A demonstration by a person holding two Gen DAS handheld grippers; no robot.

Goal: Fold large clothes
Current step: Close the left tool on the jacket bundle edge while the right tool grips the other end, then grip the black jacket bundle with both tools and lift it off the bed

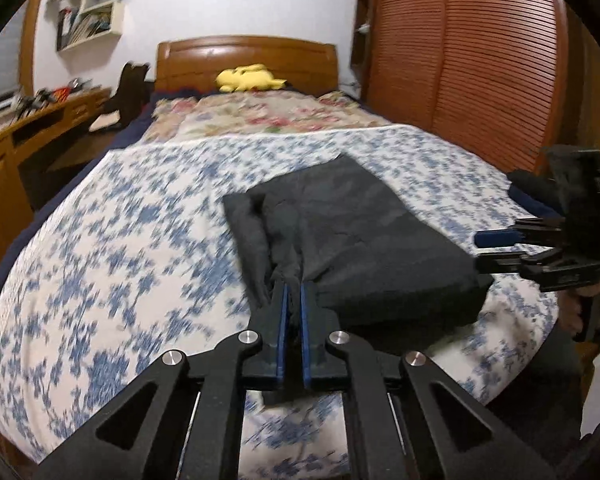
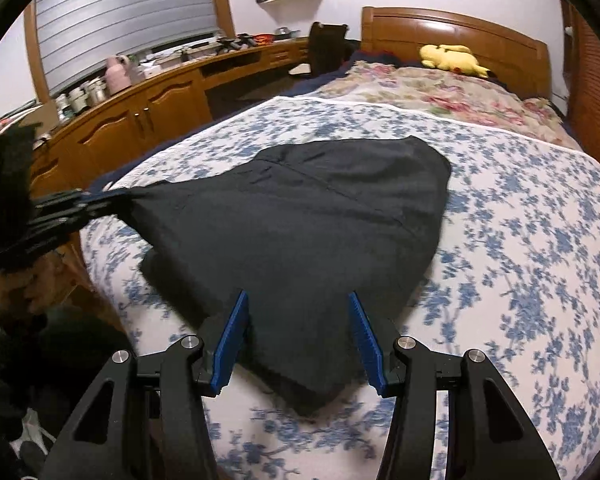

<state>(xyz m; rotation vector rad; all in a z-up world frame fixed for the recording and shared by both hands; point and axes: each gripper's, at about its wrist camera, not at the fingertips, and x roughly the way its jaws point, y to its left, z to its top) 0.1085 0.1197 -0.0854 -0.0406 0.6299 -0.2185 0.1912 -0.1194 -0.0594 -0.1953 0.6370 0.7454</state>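
Observation:
A dark grey garment (image 1: pixel 360 232) lies partly folded on the blue-flowered bed sheet (image 1: pixel 120 240). My left gripper (image 1: pixel 293 286) is shut on a bunched near-left corner of the cloth, which is pinched between its blue pads. In the right wrist view the garment (image 2: pixel 300 216) spreads wide, and the left gripper (image 2: pixel 100 202) pulls its left corner taut. My right gripper (image 2: pixel 296 294) stands open over the near corner; the cloth lies between the blue pads without touching them. From the left wrist view the right gripper (image 1: pixel 478 250) hovers at the garment's right edge.
A floral quilt (image 2: pixel 440 92) and a yellow plush toy (image 2: pixel 452 56) lie near the wooden headboard (image 1: pixel 244 56). A wooden desk (image 2: pixel 148 108) runs along the left, a slatted wardrobe (image 1: pixel 460 60) along the right. Dark folded clothes (image 1: pixel 528 188) sit at the bed's right edge.

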